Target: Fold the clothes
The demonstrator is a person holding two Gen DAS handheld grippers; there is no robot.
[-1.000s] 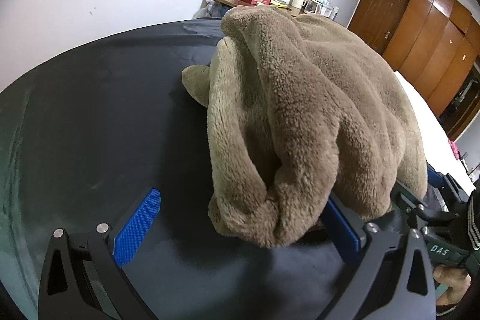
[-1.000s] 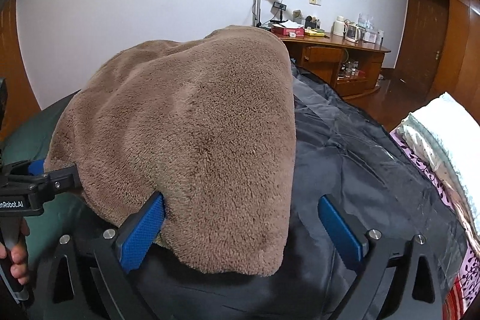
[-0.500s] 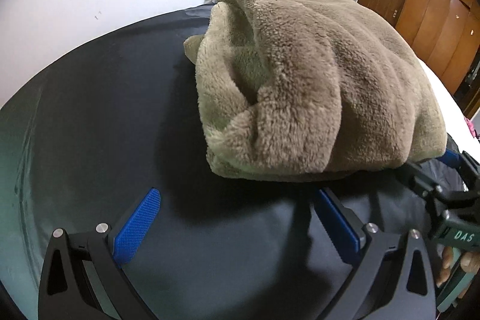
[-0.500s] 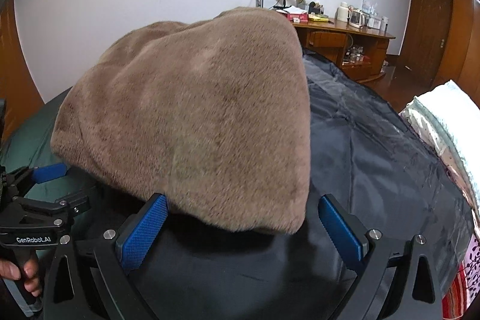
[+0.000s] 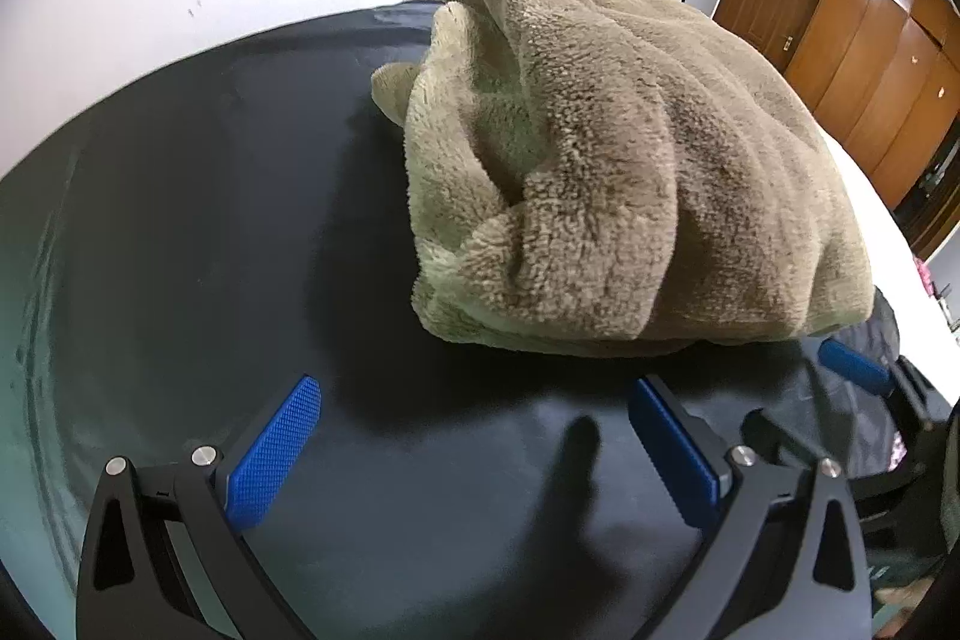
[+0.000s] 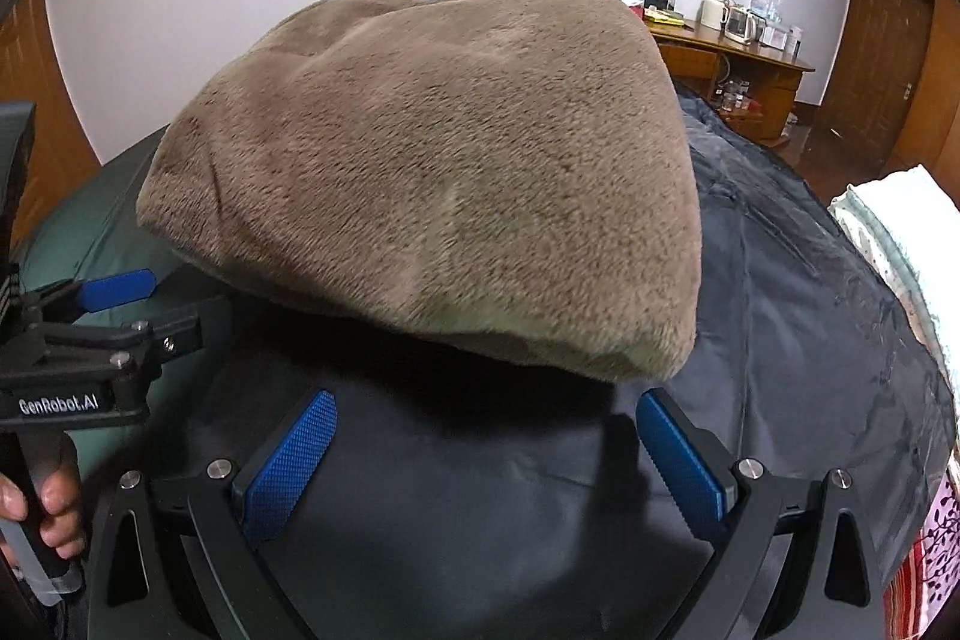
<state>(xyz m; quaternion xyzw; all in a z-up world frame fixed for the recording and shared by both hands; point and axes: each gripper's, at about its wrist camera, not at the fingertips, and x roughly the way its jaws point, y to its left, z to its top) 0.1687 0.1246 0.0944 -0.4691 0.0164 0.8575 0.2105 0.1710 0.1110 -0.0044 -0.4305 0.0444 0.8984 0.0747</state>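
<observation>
A folded brown fleece garment (image 5: 606, 172) lies in a thick bundle on the dark sheet (image 5: 198, 232). My left gripper (image 5: 474, 436) is open, a short way in front of the bundle's near edge, with nothing between its blue pads. In the right wrist view the same brown fleece garment (image 6: 438, 166) fills the middle, and my right gripper (image 6: 486, 436) stands open just short of its front edge, holding nothing. The left gripper (image 6: 114, 304) shows at the left edge of that view, also open, with a hand (image 6: 42, 508) on its handle.
A wooden desk (image 6: 726, 58) with a lamp, kettle and small items stands by the white wall. Wooden wardrobe doors (image 5: 864, 58) line the right. A white patterned quilt (image 6: 900, 244) lies beyond the dark sheet's right edge.
Both grippers have let go of the fleece and drawn back from it. The bundle, held up at its near edge a second ago, now rests flat on the sheet.
</observation>
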